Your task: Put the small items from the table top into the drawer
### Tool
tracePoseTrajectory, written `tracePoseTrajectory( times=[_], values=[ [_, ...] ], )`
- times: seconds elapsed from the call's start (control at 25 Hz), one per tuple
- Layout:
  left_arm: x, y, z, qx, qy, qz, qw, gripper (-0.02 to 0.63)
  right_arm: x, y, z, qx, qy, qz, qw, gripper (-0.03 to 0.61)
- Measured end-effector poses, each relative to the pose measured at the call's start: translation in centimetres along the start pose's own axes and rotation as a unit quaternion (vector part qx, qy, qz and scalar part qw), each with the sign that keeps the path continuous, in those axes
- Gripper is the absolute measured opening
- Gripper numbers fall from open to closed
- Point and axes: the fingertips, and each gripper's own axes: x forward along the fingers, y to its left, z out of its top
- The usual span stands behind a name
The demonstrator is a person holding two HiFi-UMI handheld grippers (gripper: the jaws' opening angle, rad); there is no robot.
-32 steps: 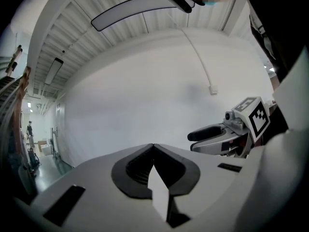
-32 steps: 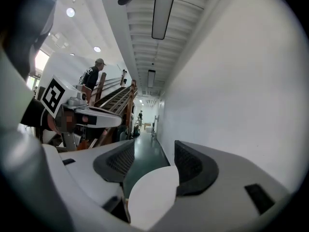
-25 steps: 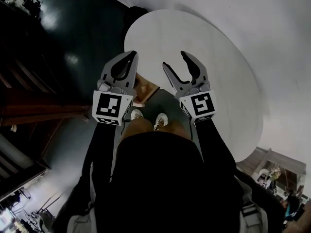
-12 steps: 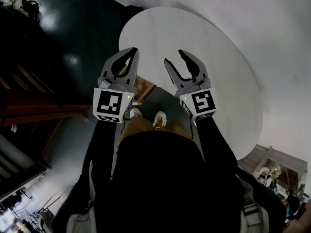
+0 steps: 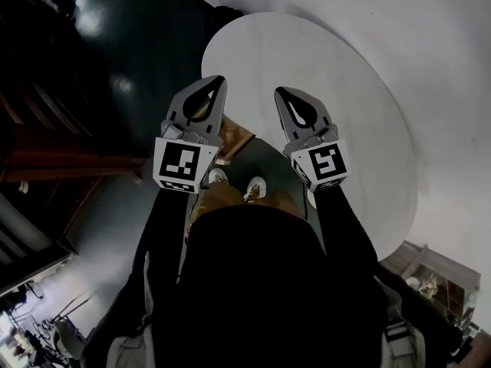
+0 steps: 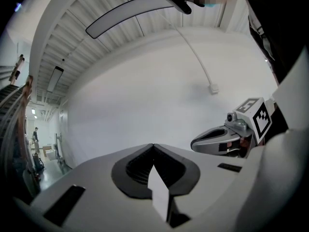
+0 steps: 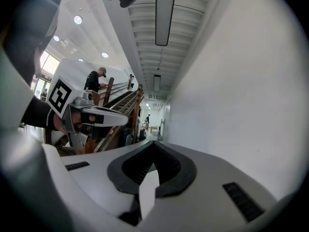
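Observation:
I hold both grippers out level, side by side, above the near rim of a round white table [image 5: 345, 83]. My left gripper [image 5: 217, 83] is shut with nothing in it; its jaws meet in the left gripper view [image 6: 153, 145]. My right gripper [image 5: 280, 93] has just been closing and now stands shut, with nothing between its jaws [image 7: 154, 142]. Each gripper shows in the other's view: the right gripper [image 6: 195, 143] and the left gripper [image 7: 124, 121]. No small items or drawer show on the visible table top. Both gripper views look at a bare white wall.
A brown wooden thing [image 5: 232, 138] lies low between the grippers, partly hidden. My shoes [image 5: 253, 188] stand on dark floor [image 5: 138, 44] by the table's edge. Dark wooden railings [image 5: 46, 152] run at the left. A person [image 7: 96, 79] stands far off.
The right gripper's jaws, spread apart in the earlier frames, have come together. The left gripper stays shut. Both grippers sit slightly further right in the head view.

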Motion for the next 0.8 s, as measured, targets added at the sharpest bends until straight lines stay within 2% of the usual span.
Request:
tracePoseTrajectory(
  times=[0.24, 0.8],
  values=[
    [-0.1, 0.3, -0.2, -0.002, 0.002, 0.008, 1.0000, 0.014, 0.5, -0.2, 0.3, -0.025, 0.000, -0.004, 1.000, 0.026],
    [-0.2, 0.8, -0.7, -0.006, 0.010, 0.020, 0.9997, 0.014, 1.2, -0.6, 0.2, -0.027, 0.004, -0.002, 1.000, 0.026]
  ],
)
